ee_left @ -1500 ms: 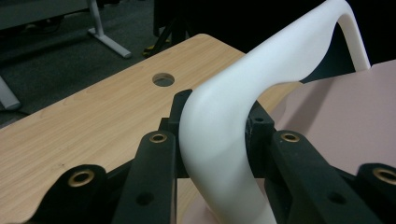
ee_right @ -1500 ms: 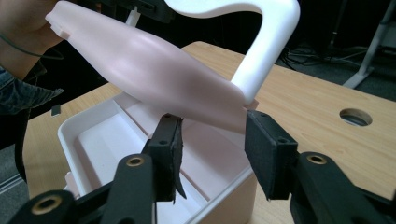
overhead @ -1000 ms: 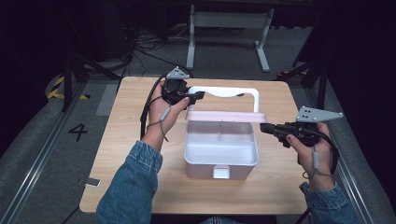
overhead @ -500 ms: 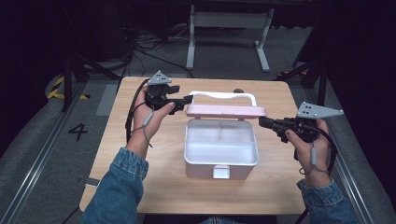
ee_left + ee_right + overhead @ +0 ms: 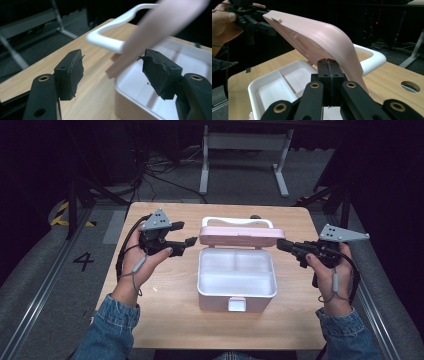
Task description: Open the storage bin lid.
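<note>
- Left gripper (image 5: 186, 245): jaws spread wide, nothing between the pads. They have just been opening; earlier frames had them at the lid, and now they stand clear to its left. Released.
- Left gripper view: the two black pads (image 5: 71, 72) stand well apart, bare table between them, the lid's left edge (image 5: 155, 32) blurred just beyond.
- Right gripper (image 5: 281, 244): jaws pressed together, clenched empty. The tip sits at the right end of the lid; contact probable, but I cannot tell for sure.
- Right gripper view: closed jaws straight below the tilted lid's underside (image 5: 322, 42), nothing pinched between them.
- Pink lid (image 5: 241, 236): raised on its far hinge, standing roughly upright, white handle (image 5: 237, 221) behind it.
- White box (image 5: 237, 279): centre of the wooden table (image 5: 165, 315), lid on the far side, latch tab (image 5: 237, 304) on the near wall. Divided compartments inside look empty.
- Progress, as judged: opening is essentially done; lid up, interior exposed.
- Left to do, as judged: confirm the lid stays up unsupported, or lay it fully back; then withdraw the right gripper. Risk: lid dropping shut once support goes.
</note>
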{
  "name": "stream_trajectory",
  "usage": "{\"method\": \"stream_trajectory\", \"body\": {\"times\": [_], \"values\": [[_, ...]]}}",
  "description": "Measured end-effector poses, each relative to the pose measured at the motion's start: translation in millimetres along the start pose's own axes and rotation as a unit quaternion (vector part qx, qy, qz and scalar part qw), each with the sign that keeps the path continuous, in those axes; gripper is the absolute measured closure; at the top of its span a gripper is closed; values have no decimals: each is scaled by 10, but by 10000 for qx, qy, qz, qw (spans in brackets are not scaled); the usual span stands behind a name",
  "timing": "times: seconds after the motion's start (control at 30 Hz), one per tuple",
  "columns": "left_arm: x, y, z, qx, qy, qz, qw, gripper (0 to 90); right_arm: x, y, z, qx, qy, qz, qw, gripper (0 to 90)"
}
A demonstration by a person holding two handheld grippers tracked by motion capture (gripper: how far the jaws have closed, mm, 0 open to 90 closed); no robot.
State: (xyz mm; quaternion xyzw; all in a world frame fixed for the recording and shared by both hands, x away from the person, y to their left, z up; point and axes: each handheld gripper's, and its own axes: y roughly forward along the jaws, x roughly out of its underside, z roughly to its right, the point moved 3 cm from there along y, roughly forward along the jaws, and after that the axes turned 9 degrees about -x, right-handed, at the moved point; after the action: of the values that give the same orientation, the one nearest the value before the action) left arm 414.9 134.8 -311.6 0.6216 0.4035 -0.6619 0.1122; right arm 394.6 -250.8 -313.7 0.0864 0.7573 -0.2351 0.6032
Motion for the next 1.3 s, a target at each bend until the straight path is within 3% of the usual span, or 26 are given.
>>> {"method": "stream_trajectory", "body": {"times": [0.07, 0.2, 0.4, 0.53, 0.67, 0.8, 0.93, 1.3], "values": [[-16, 4, 78, 185, 79, 153, 9997, 330, -2, -2, 10, -22, 48, 62, 10000, 900], [-46, 110, 166, 247, 219, 288, 9990, 286, -6, -15, 22, -27, 108, 112, 9999, 900], [-128, 292, 216, 115, 245, 426, 9987, 265, -12, -38, 43, -37, 150, 166, 9997, 900], [-196, 387, 223, -36, 427, 554, 9975, 307, 2, -63, 88, -2, 171, 203, 9996, 900], [-266, 466, 242, -145, 421, 767, 9961, 383, -3, -78, 101, 25, 163, 219, 9996, 900], [-296, 506, 243, -121, 370, 802, 9960, 463, -1, -76, 108, 35, 179, 222, 9996, 900], [-309, 516, 227, -102, 146, 817, 9965, 579, 1, -76, 112, 35, 179, 219, 9996, 900], [-340, 550, 188, -151, 48, 758, 9970, 581, 21, -160, 129, 164, 202, 182, 9995, 845]]}}
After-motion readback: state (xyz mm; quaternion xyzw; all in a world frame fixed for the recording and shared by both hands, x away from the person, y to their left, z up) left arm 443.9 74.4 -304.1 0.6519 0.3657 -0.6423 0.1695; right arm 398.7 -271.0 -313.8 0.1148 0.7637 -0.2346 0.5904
